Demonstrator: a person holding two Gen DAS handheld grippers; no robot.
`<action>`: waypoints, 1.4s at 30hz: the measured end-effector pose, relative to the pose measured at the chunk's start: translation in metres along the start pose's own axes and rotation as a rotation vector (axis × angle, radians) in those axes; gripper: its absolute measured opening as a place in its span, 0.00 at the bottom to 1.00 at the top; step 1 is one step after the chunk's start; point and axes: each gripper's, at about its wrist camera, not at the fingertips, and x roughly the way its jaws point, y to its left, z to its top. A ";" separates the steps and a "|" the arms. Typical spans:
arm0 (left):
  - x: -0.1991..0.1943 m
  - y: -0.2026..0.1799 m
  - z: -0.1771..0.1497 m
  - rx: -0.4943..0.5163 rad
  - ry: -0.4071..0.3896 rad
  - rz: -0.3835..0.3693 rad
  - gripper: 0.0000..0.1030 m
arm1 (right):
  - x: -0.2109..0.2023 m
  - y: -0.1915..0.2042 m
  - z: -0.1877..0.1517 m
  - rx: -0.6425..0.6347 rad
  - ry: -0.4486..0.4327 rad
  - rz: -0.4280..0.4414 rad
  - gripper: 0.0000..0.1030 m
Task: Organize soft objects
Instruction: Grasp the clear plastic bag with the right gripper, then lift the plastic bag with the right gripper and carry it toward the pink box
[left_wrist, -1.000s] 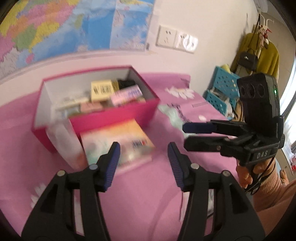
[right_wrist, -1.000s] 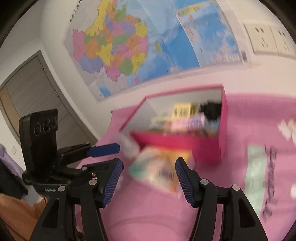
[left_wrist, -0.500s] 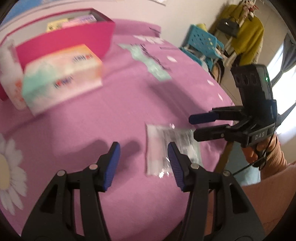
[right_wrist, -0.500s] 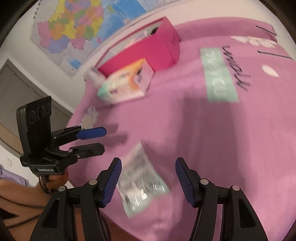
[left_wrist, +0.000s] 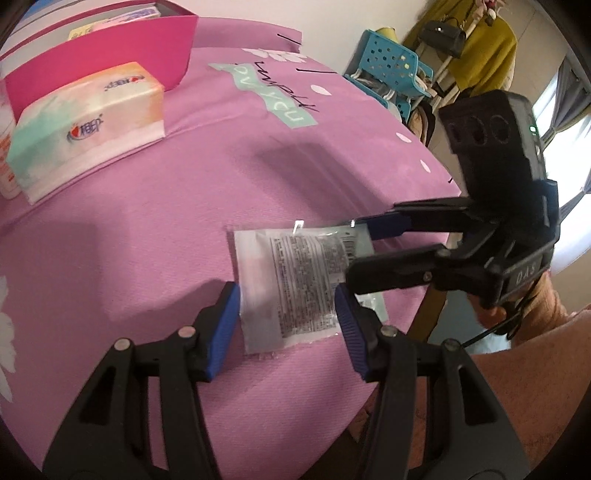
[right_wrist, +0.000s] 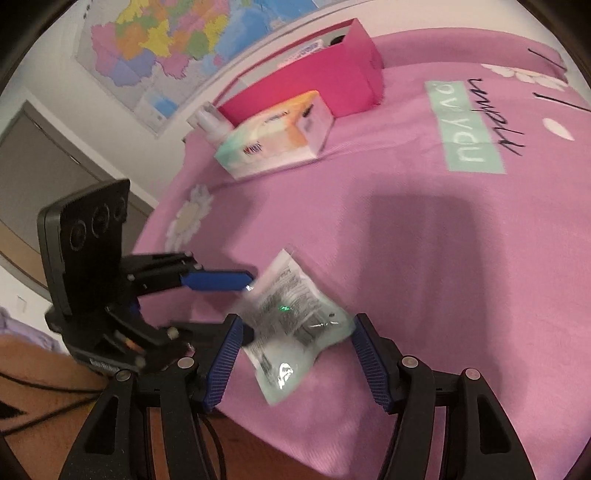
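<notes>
The clear plastic packet (left_wrist: 295, 284) lies flat on the pink cloth (left_wrist: 155, 229) close to its near edge, printed side up (the small text is too fine for us to read). We see the left gripper (left_wrist: 287, 325) straddling its near end, jaws about half open, the blue pads beside the packet's two long sides without pressing on it. The right gripper (right_wrist: 297, 356) reaches in from the right edge, jaws likewise parted around the packet's far end, gripping nothing. Toward the far left corner sit a tissue pack (left_wrist: 88, 125) and, behind it, a pink box (left_wrist: 110, 51).
</notes>
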 end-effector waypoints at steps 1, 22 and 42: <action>0.000 0.001 0.000 -0.007 -0.004 -0.001 0.54 | 0.003 0.000 0.002 0.010 -0.006 0.024 0.59; -0.019 0.042 0.009 -0.106 -0.057 -0.033 0.60 | 0.022 0.012 0.038 -0.078 -0.093 0.160 0.13; -0.018 0.072 0.019 -0.116 -0.078 -0.085 0.35 | 0.034 0.005 0.077 -0.099 -0.119 0.311 0.11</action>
